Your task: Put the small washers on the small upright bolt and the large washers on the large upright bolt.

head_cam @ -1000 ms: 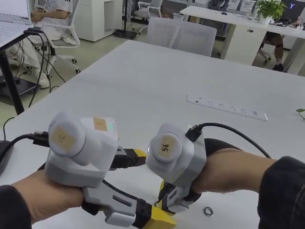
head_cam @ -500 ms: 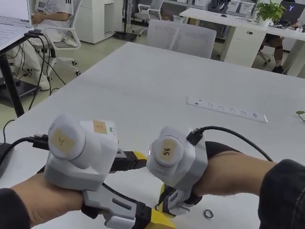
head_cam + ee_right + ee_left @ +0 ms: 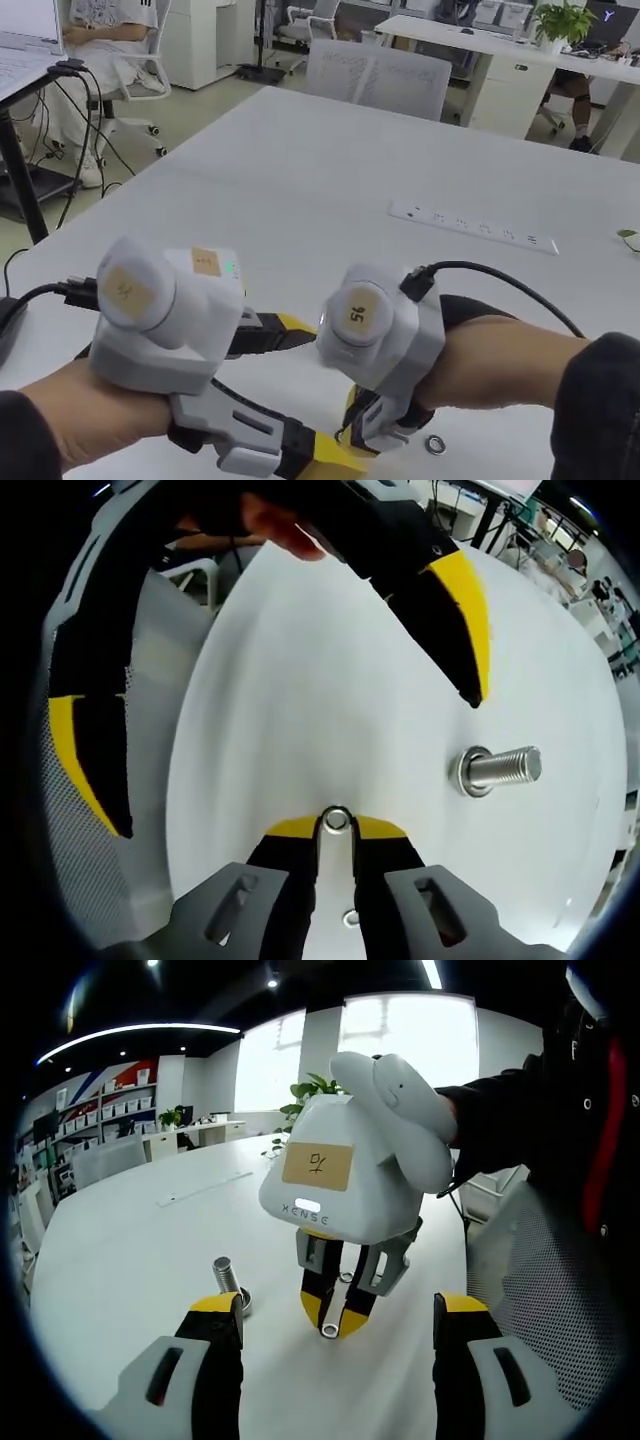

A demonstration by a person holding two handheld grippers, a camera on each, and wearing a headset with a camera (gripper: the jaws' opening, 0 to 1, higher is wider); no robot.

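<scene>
**Washer pinched in right gripper, upright bolt close by**

Leftmost in the head view, on the white table (image 3: 300, 170): left gripper (image 3: 336, 1310), yellow-tipped, spread wide, gripping nothing. Tan sticker on its round cap, writing too faint to read. A second tan patch and a small green light on top of the housing.

Next to the right: right gripper (image 3: 337, 832), tips pointed down at the tabletop, squeezed almost together on the held washer (image 3: 337, 819). Round tan sticker on the cap, reading "56" in handwriting. In the left gripper view, "XENSE" printed on the white housing above a lit strip, beneath a rectangular tan label with handwriting not clearly legible. From the same view, washer clamped at the very tips, low over the table, framed between the left gripper's own spread fingers (image 3: 215, 1325).

Upright bolt (image 3: 497, 768): threaded, standing on the table, left of the right gripper's tips in the left gripper view, just beside the left gripper's left finger. A ring at its foot, washer or bolt head, cannot tell which. Large or small bolt, cannot tell.

Just right of the right gripper in the head view: loose washer (image 3: 435, 444), flat on the table.

Further right and back: white power strip (image 3: 470, 226), well apart from both grippers.
</scene>
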